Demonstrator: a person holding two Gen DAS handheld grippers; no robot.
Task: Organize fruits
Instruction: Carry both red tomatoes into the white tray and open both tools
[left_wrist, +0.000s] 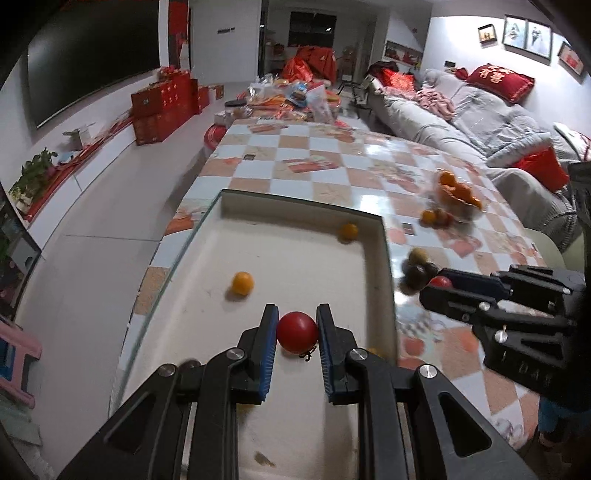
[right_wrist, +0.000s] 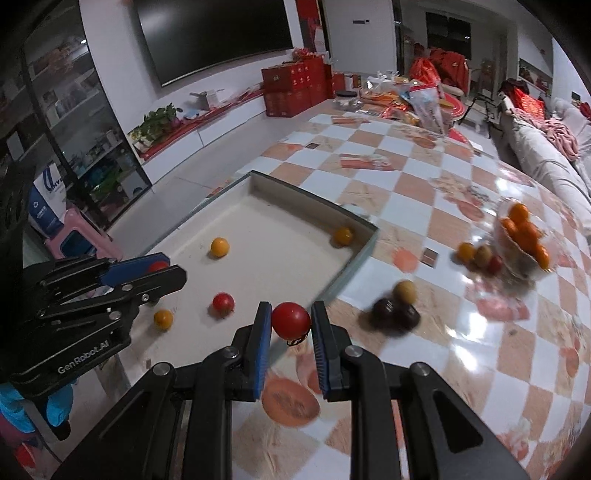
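A table (right_wrist: 417, 206) with an orange-and-white checked top carries a shallow white tray (right_wrist: 365, 242) at its near left edge. Toward the right edge stands a clear bowl of oranges (right_wrist: 524, 236); small loose fruits (right_wrist: 397, 306) lie between them. Packages crowd the far end (right_wrist: 406, 99).

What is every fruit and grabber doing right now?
left gripper: shut on a red tomato, over the tray
right gripper: shut on a second red tomato, over the table
loose fruits: lying in the tray
glass bowl: upright, filled with oranges
dark fruits: clustered on the table
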